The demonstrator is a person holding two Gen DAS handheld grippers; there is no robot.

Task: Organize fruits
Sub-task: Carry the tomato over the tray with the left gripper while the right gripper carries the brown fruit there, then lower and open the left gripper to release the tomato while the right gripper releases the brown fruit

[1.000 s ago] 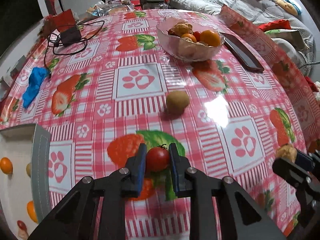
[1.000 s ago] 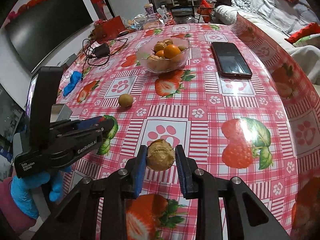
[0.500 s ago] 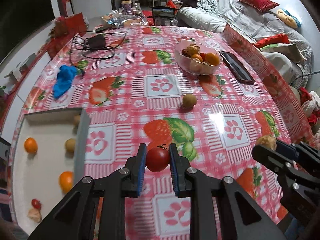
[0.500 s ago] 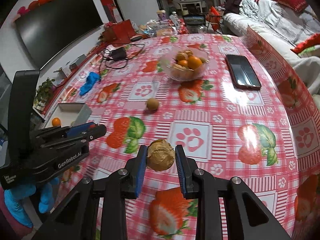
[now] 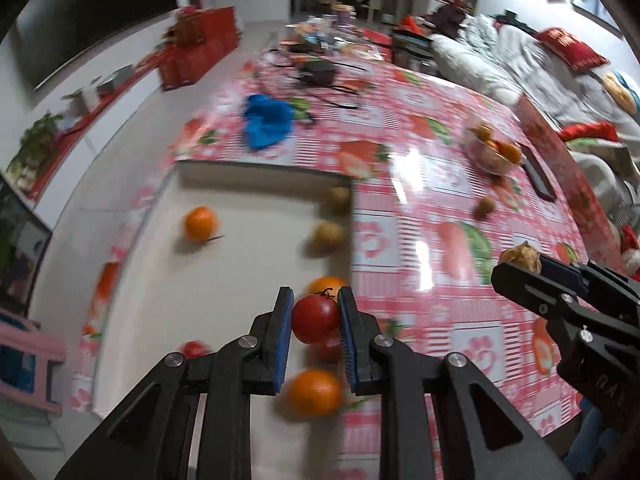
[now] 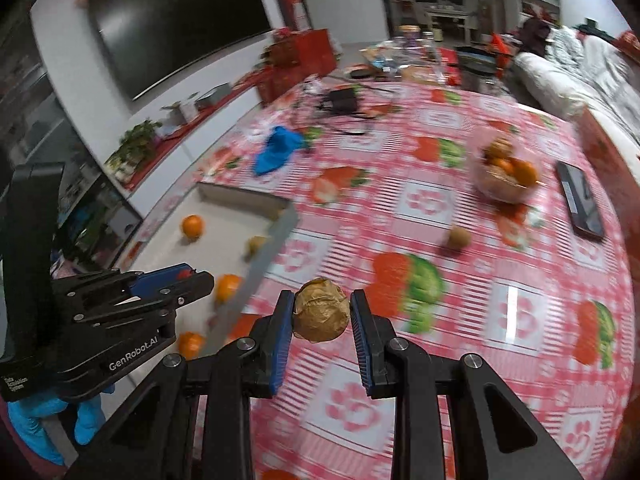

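I have a red tomato clamped in my left tongs, up above the white tray where oranges lie. My right tongs are clamped on a walnut over the strawberry-print worktop, well short of the glass bowl.

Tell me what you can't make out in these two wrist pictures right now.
- Left wrist view: the fruit below the tomato in the left tongs is partly hidden and blurred.
- Both views: bowl contents smeared by motion blur.
- Right wrist view: the box wall and the left tongs hide part of its inside.
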